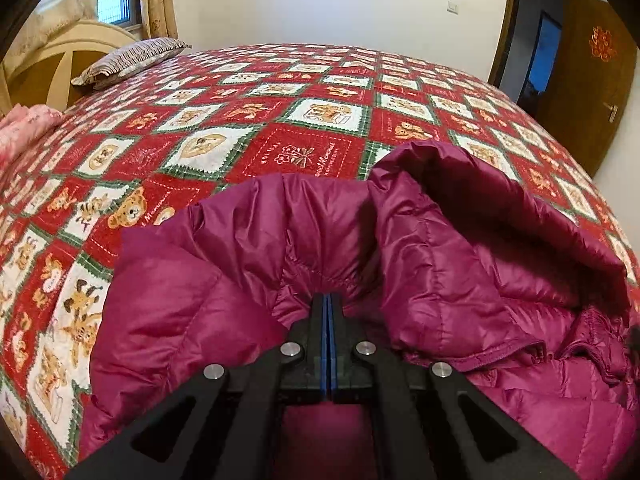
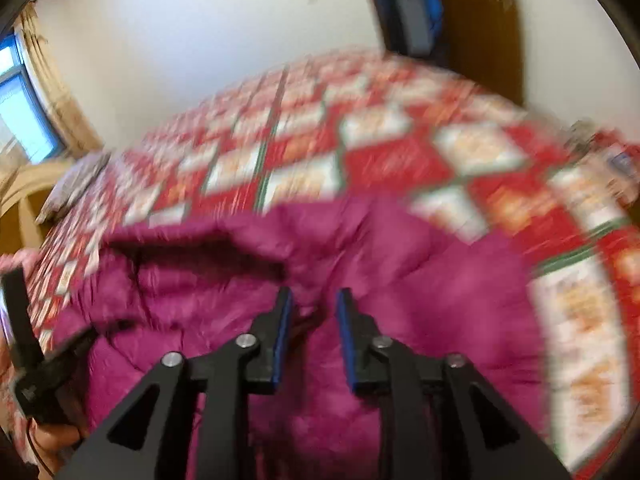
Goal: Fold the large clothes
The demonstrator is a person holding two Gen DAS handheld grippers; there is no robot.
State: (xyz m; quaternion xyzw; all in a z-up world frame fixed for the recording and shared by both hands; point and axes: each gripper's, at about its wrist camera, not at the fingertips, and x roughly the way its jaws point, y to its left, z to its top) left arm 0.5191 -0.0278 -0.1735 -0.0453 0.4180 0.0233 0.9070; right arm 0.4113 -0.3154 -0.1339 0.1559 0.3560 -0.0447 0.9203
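Note:
A magenta quilted down jacket (image 1: 440, 280) lies bunched at the near side of the bed, its hood (image 1: 500, 208) standing open to the right. My left gripper (image 1: 327, 298) is shut, and the jacket's fabric puckers where its blue-padded tips pinch a fold. In the blurred right wrist view, my right gripper (image 2: 314, 300) hovers just over the jacket (image 2: 420, 280). Its jaws stand a little apart with nothing pressed between the pads. A hand (image 2: 52, 440) at the lower left edge of that view holds the left gripper's black body.
The bed is covered by a red, white and green teddy-bear quilt (image 1: 280, 120). A striped pillow (image 1: 132, 60) lies by the wooden headboard (image 1: 60, 52), and pink cloth (image 1: 24, 128) sits at the left edge. A brown door (image 1: 592, 80) stands to the right.

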